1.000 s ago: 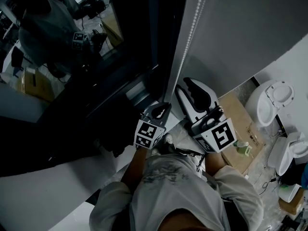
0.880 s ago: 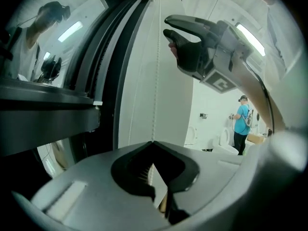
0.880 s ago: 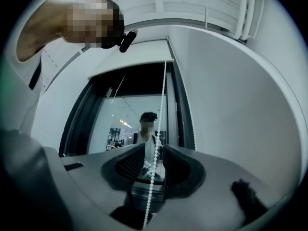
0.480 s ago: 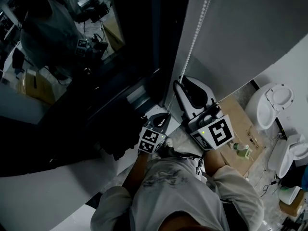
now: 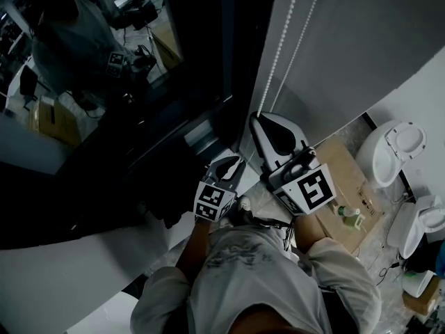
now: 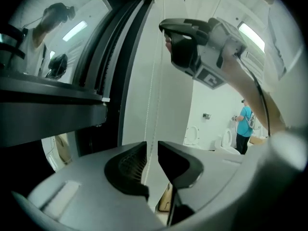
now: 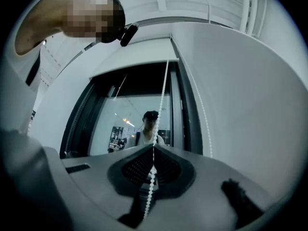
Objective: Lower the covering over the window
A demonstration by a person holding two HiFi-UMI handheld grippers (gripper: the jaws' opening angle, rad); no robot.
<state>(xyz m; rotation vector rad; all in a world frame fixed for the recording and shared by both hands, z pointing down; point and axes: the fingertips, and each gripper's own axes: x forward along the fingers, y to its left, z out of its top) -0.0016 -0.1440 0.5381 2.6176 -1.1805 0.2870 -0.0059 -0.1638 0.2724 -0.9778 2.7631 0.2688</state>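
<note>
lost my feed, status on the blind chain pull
Right gripper just shut on bead chain. Left gripper just opening, chain between jaws, unpinched. Window glass uncovered. No snag seen.

Dim, underexposed head view, brighter gripper views, ceiling strip lights, fisheye bending, dark vignetted corners

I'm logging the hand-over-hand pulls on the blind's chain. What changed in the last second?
The right claw has just closed on the bead chain and now pinches it. The left claw has just opened: the chain runs between its jaws, no longer pinched. So the grip passed from left to right. Neither claw shifted much.
</note>
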